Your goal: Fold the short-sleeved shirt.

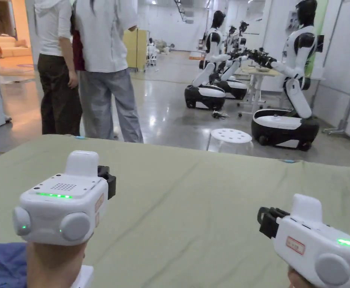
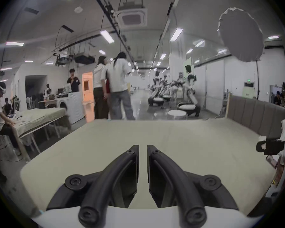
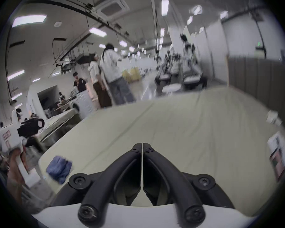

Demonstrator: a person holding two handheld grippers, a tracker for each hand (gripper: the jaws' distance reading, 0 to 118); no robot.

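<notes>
**A:** Where do your jaws stand?

**B:** Your left gripper [image 2: 143, 146] has a narrow gap between its jaws and holds nothing. Your right gripper [image 3: 142, 145] has its jaws pressed almost together, also on nothing. Both hang above the green sheet [image 1: 193, 210], which lies bare ahead of the tips.

**A:** And the shirt?

**B:** The blue shirt [image 3: 59, 169] sits bunched at the near edge of the sheet, left of your right jaws and behind your left gripper, close to your left hand [image 1: 54, 264].

**A:** So which step is this?

**B:** By my reading, you haven't started folding. Next, spread your jaws, bring them back toward the bundle, and pull it onto the open sheet to lay it flat.

**A:** Anything farther off?

**B:** Two people [image 1: 91, 63] stand beyond the far edge, and robots [image 1: 294, 75] past them.
</notes>
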